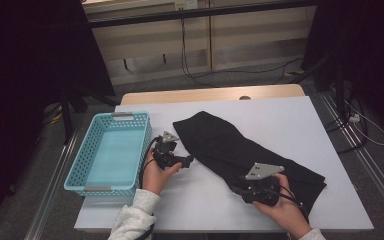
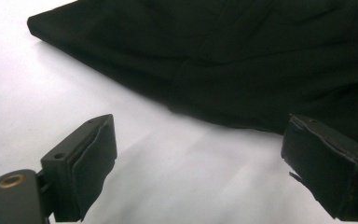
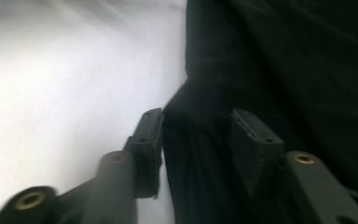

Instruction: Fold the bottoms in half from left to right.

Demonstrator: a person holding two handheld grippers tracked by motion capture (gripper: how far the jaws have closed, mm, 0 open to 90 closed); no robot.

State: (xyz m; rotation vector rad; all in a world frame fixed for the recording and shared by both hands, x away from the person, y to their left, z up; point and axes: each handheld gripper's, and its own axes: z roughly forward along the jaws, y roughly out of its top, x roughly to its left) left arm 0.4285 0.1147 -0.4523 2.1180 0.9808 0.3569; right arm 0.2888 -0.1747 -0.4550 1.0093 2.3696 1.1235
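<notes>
A black cloth lies spread diagonally over the white table. My left gripper rests on the table just left of the cloth. In the left gripper view it is open, with bare table between the jaws and the cloth's edge a little ahead. My right gripper sits low at the cloth's near edge. In the right gripper view it has its jaws apart around a raised fold of the cloth, and the pads do not press on it.
A light blue plastic basket stands empty at the table's left side, close to my left hand. Beyond the table's far wooden edge are the floor, cables and dark stands.
</notes>
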